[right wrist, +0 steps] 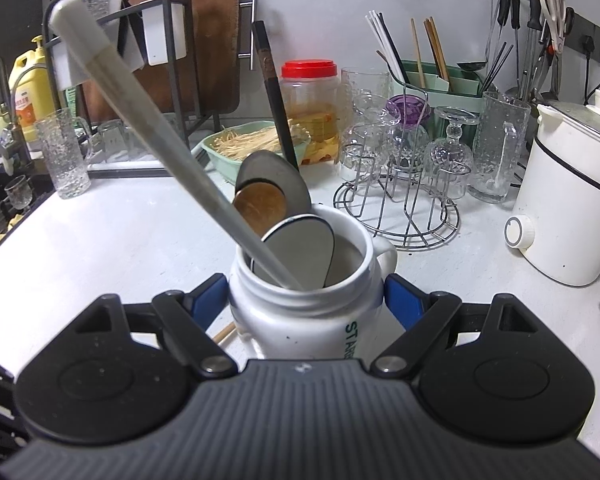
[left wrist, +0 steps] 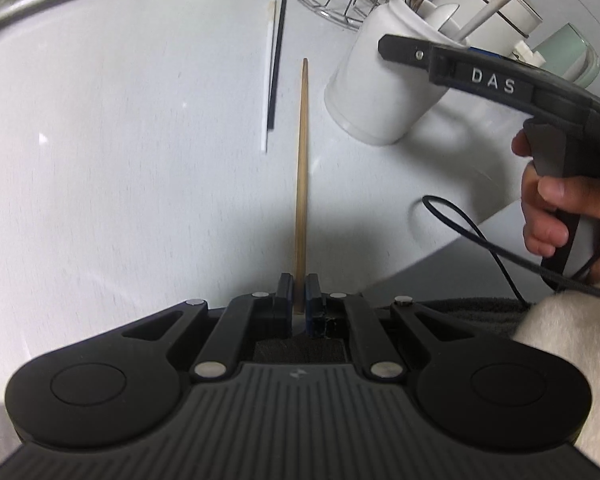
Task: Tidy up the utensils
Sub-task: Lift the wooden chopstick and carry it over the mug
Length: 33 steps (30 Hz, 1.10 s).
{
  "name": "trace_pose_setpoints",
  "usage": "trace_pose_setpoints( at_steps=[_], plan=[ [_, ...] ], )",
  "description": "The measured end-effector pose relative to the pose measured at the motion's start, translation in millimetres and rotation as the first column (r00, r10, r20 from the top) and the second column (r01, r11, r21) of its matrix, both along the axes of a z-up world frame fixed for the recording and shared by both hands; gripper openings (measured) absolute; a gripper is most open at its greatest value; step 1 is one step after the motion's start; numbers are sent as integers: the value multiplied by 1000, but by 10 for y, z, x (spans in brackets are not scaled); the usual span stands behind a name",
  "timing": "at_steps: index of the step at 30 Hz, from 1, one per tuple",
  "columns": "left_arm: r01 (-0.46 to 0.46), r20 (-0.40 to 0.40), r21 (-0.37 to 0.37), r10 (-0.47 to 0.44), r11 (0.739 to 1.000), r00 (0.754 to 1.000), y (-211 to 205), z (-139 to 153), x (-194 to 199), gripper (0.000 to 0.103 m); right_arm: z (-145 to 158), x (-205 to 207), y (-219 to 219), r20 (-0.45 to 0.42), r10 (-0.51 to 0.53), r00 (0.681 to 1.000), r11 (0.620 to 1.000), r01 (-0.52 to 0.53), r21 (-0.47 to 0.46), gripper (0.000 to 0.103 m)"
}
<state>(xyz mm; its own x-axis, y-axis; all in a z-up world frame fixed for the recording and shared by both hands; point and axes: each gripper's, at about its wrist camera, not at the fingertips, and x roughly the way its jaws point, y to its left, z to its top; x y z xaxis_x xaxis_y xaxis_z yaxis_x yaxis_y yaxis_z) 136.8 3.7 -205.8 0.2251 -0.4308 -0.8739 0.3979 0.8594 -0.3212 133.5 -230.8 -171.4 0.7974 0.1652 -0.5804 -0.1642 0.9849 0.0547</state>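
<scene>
My left gripper (left wrist: 299,294) is shut on a wooden chopstick (left wrist: 302,168) that points straight ahead over the white counter (left wrist: 120,160). A white chopstick (left wrist: 269,76) and a black chopstick (left wrist: 277,64) lie side by side further ahead. My right gripper (right wrist: 306,292) is closed around a white mug (right wrist: 308,320) and holds it tilted; the mug also shows in the left wrist view (left wrist: 376,92). The mug holds several spoons (right wrist: 300,256) and a long white handle (right wrist: 160,140). The right gripper also shows in the left wrist view (left wrist: 452,60).
A wire glass rack (right wrist: 400,196) with glasses, a white kettle (right wrist: 560,200), a green utensil caddy (right wrist: 440,84) with chopsticks, a red-lidded jar (right wrist: 310,108), a green basket (right wrist: 240,144) and a dish rack (right wrist: 140,60) line the back of the counter. The counter edge (left wrist: 440,256) runs at the right.
</scene>
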Motion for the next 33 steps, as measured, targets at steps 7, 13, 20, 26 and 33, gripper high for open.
trace_pose_setpoints(
  at_steps=[7, 13, 20, 26, 33],
  plan=[
    [-48, -46, -11, 47, 999, 998, 69, -112, -205, 7, 0, -11, -7, -5, 11, 1000, 1000, -11, 4, 87],
    [-68, -54, 1, 68, 998, 996, 106, -145, -266, 7, 1, -15, -11, -7, 17, 1000, 1000, -17, 5, 87],
    [-98, -120, -13, 96, 995, 988, 162, -230, -192, 21, -2, -41, -5, -7, 17, 1000, 1000, -17, 7, 87],
    [-97, -120, 7, 97, 995, 988, 106, -269, -100, 21, 2, -46, -4, -5, 19, 1000, 1000, -19, 4, 87],
    [-79, -148, 1, 78, 997, 986, 57, -335, -18, 9, -3, -61, 4, 0, 26, 1000, 1000, -26, -6, 87]
  ],
)
